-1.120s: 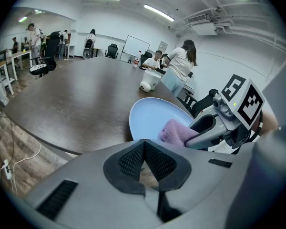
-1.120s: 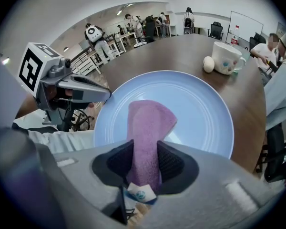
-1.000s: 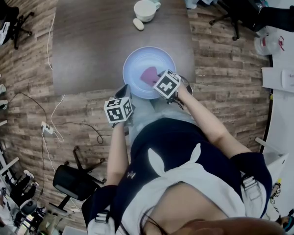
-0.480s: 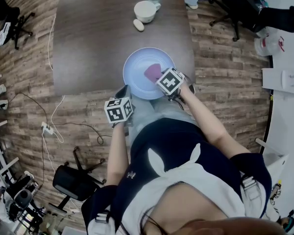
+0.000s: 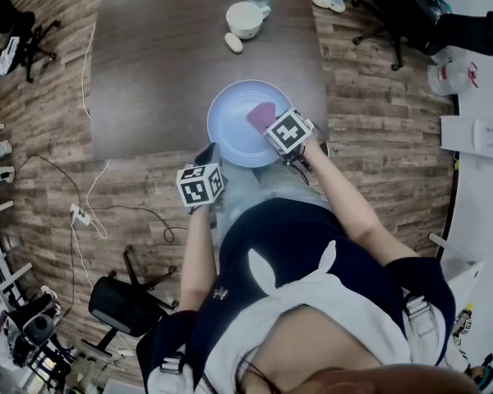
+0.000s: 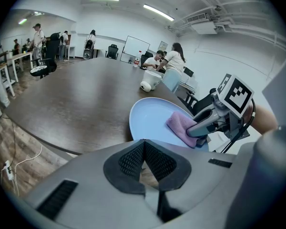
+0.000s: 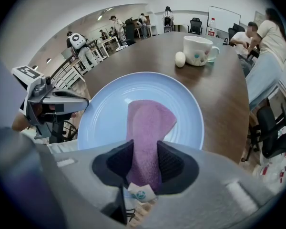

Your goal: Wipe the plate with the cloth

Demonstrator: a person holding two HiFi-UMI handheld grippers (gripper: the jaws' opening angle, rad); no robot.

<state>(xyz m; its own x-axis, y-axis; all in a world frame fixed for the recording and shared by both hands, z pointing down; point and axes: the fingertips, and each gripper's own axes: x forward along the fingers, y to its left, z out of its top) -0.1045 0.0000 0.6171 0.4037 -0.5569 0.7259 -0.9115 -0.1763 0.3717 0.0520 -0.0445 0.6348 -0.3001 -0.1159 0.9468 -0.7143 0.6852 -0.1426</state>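
Your right claw (image 7: 144, 162) pinches the near end of the soft, floppy purple cloth (image 7: 150, 118) on the smooth, breakable round blue plate (image 7: 105, 113).

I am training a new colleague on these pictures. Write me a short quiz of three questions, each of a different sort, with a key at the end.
1. True or false: the purple cloth lies on the blue plate.
2. Multiple choice: which tool grips the cloth? A) the left tool B) the right tool C) both
3. Short answer: how do the left tool's jaws stand, and what is between them?

Key
1. True.
2. B.
3. They are together, with nothing between them.
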